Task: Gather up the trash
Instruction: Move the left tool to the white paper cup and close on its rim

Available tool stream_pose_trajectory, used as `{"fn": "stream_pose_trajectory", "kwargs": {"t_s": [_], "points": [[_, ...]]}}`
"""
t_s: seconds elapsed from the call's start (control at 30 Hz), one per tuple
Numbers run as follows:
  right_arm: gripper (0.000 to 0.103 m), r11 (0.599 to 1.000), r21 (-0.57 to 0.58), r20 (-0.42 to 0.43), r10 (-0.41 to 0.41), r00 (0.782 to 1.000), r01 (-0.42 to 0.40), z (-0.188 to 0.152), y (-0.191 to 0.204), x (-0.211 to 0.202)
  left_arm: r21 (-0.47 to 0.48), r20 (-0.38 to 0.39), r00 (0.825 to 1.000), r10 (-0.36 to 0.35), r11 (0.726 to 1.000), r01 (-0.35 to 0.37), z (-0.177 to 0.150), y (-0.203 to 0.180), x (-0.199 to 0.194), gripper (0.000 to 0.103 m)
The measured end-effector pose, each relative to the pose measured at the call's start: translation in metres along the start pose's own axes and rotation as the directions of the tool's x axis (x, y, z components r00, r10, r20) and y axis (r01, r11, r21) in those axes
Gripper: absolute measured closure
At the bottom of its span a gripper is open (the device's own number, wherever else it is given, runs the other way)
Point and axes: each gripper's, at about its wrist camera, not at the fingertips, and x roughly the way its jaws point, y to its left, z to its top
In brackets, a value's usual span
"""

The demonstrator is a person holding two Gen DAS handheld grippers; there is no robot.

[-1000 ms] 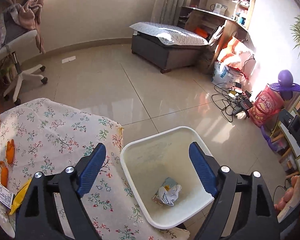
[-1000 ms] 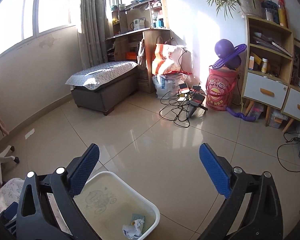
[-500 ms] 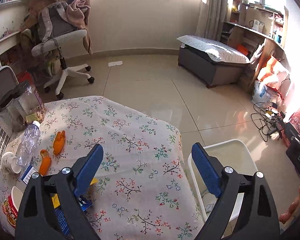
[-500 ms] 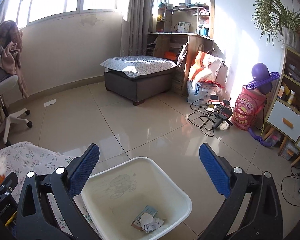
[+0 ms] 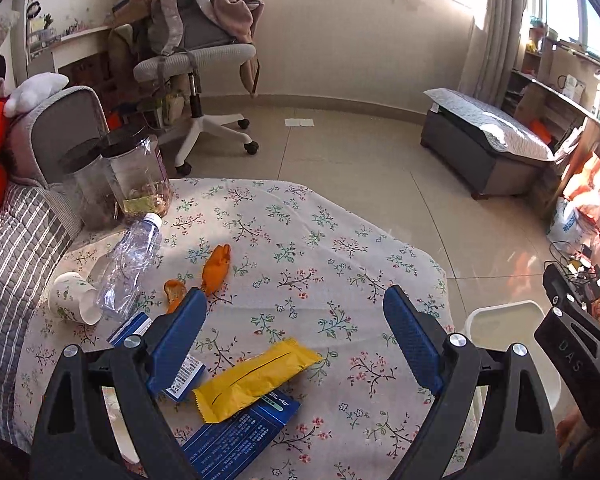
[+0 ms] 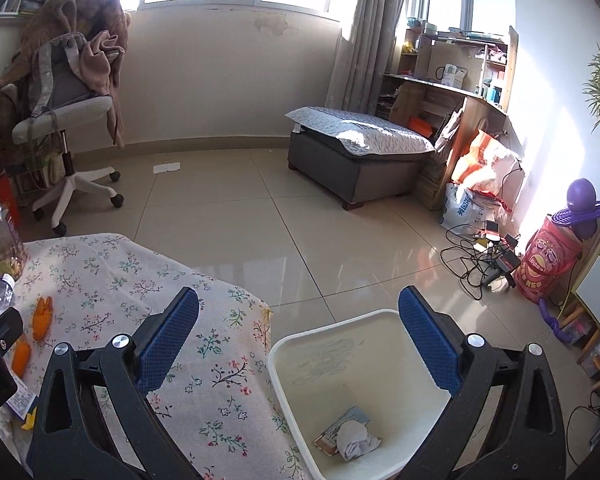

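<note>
My left gripper (image 5: 296, 340) hangs open over the floral tablecloth (image 5: 300, 240), just above a yellow wrapper (image 5: 256, 378) lying on a blue box (image 5: 240, 436). Around them lie two orange peels (image 5: 217, 266), a crushed plastic bottle (image 5: 128, 264), a tipped paper cup (image 5: 73, 298) and a white-and-blue carton (image 5: 180, 376). My right gripper (image 6: 298, 338) is open and empty, over the table edge and the white bin (image 6: 364, 396). In the bin lie crumpled paper (image 6: 354, 440) and a flat wrapper. The bin's rim (image 5: 504, 312) also shows at right in the left wrist view.
Two clear jars (image 5: 138, 176) stand at the table's far left corner beside a grey chair back (image 5: 56, 128). An office chair (image 5: 196, 60) with clothes, a grey ottoman (image 6: 360, 152), cables (image 6: 480, 252) and a red snack tub (image 6: 548, 260) are on the tiled floor.
The left gripper swung left from over the bin to over the table's trash. The right gripper also turned left, bringing the table and bin fully into view. Both stayed open.
</note>
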Motion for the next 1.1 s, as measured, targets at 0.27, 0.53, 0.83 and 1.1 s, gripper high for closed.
{"fn": "stream_pose_trajectory", "kwargs": {"t_s": [0.27, 0.53, 0.83, 1.1], "points": [[0.007, 0.978, -0.143, 0.023, 0.159, 0.987, -0.155, -0.013, 0.063, -0.014, -0.031, -0.036, 0.995, 0.09, 0.995, -0.091, -0.002, 0.059, 0.011, 0.015], [0.007, 0.939, -0.252, -0.033, 0.234, 0.972, -0.234, -0.029, 0.098, -0.011, -0.135, -0.165, 0.964, 0.21, 0.963, -0.233, 0.013, 0.162, 0.048, 0.015], [0.007, 0.918, -0.294, -0.103, 0.247, 0.964, -0.267, -0.042, 0.123, 0.007, -0.719, -0.346, 0.937, 0.054, 0.627, -0.301, -0.033, 0.32, 0.088, 0.016], [0.007, 0.889, -0.315, -0.146, 0.301, 0.943, -0.332, -0.045, 0.134, 0.018, -0.834, -0.329, 0.942, -0.06, 0.487, -0.26, -0.051, 0.35, 0.131, 0.016]]}}
